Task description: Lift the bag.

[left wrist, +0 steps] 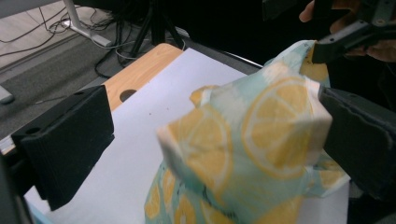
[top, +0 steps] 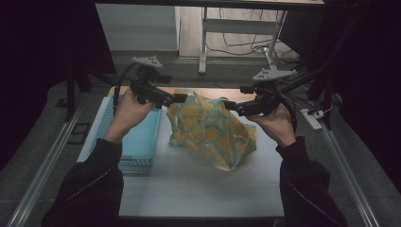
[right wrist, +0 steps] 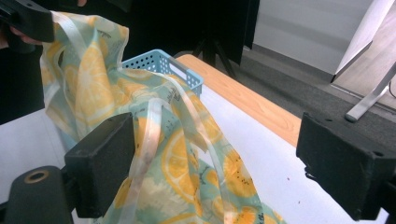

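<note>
A soft bag (top: pixel 213 130) printed with yellow lemon slices on pale green slumps on the white table cover (top: pixel 198 189). My left gripper (top: pixel 182 98) is at the bag's upper left corner, jaws open wide. In the left gripper view that corner (left wrist: pixel 261 135) bulges between the jaws and rests against the right-hand one, well away from the other. My right gripper (top: pixel 227 105) reaches the bag's top right. In the right gripper view its jaws stand apart, and the bag's pale handles (right wrist: pixel 149 135) hang beside the left jaw without being pinched.
A light blue plastic basket (top: pixel 137 163) sits on the table at the left, under my left forearm. The wooden table edge (right wrist: pixel 261 109) runs along the far side. Beyond it are dark floor, desk legs and cables. Bare white cover lies in front of the bag.
</note>
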`<state>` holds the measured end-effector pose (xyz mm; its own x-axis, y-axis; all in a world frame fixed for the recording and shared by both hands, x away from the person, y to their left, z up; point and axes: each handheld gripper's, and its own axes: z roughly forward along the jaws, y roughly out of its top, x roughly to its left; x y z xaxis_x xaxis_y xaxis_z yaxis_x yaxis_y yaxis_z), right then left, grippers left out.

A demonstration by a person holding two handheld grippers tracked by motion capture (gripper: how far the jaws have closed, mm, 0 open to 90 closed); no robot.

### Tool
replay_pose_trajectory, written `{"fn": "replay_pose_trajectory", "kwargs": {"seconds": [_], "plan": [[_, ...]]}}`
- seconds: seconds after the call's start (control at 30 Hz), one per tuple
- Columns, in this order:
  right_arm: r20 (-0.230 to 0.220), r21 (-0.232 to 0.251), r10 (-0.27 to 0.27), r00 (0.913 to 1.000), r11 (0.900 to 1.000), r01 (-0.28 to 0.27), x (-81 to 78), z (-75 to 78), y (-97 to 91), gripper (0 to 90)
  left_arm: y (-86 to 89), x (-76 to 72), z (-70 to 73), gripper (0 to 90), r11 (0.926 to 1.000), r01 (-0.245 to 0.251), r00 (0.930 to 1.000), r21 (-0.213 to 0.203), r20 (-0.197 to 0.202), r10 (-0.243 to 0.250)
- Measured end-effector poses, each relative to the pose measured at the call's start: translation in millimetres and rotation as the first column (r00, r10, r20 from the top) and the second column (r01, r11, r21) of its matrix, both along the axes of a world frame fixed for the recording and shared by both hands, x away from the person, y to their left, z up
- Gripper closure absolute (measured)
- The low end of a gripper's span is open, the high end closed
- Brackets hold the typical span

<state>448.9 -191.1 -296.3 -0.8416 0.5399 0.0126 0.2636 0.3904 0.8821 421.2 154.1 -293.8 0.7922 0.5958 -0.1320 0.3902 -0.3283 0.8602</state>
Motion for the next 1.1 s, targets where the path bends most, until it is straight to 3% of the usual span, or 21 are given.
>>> {"fn": "replay_pose_trajectory", "kwargs": {"seconds": [0.3, 0.57, 0.77, 1.1], "plan": [[-0.007, -0.003, 0.002, 1.0000, 1.0000, -0.002, -12.8, -11.9, -11.2, 10.4, 20.2, -26.0, -6.1, 0.0, 1.0000, -0.005, 1.0000, -0.005, 0.004, 0.005], [-0.014, 0.011, -0.002, 0.9999, 0.9999, 0.002, -25.8, -22.6, -26.0, 9.5, 33.7, -46.8, -21.1, 0.0, 0.9998, -0.019, 0.9997, 0.005, -0.014, 0.020], [-0.015, -0.005, -0.018, 0.9997, 0.9998, 0.018, -37.5, -34.3, -37.4, 8.0, 41.0, -63.7, -42.2, 0.0, 0.9994, -0.034, 0.9991, 0.005, -0.026, 0.034], [-0.035, 0.003, -0.049, 0.9982, 0.9988, 0.049, -57.3, -67.9, -55.9, 5.5, 58.5, -95.4, -86.1, 0.0, 0.9967, -0.082, 0.9956, 0.002, -0.046, 0.082]]}}
